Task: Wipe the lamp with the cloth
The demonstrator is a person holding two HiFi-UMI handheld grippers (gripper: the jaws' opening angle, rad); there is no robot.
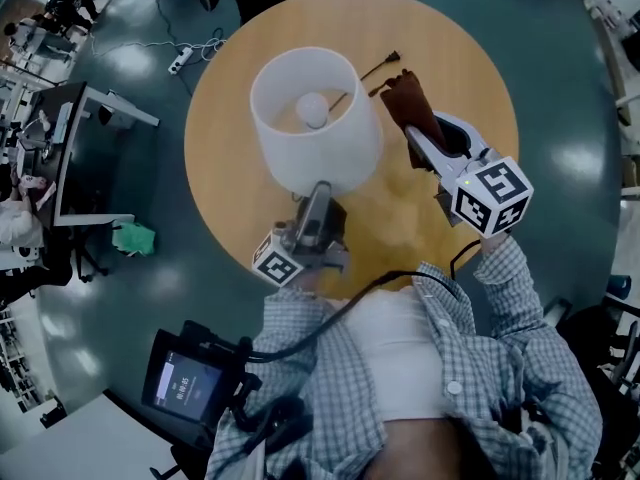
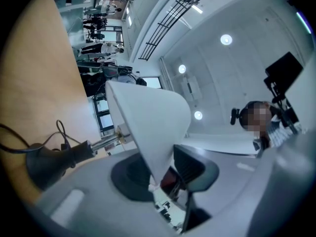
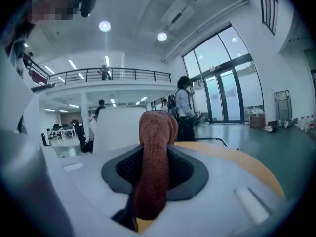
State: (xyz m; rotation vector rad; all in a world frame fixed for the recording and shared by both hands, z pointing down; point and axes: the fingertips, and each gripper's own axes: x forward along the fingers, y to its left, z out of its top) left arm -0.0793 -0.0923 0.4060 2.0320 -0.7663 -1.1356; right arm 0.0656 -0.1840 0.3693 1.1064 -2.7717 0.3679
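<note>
L hand-held gripper [image 1: 318, 196] is clamped on the near rim of the lamp [image 1: 315, 118], prob. to steady it for wiping. Lamp stands upright, centre-left on tabletop [image 1: 450, 58]; long axis vertical, open top up. R hand-held gripper [image 1: 418, 140] is clamped on the cloth [image 1: 408, 103], just right of lamp. Cloth's long axis runs along the jaws, free end pointing far.

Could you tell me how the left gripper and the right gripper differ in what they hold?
The left gripper grips the rim of the white lampshade; the right gripper grips a brown cloth. The left gripper touches the lampshade; the right gripper stands beside it, with the cloth apart from it. Both are shut on something.
</note>
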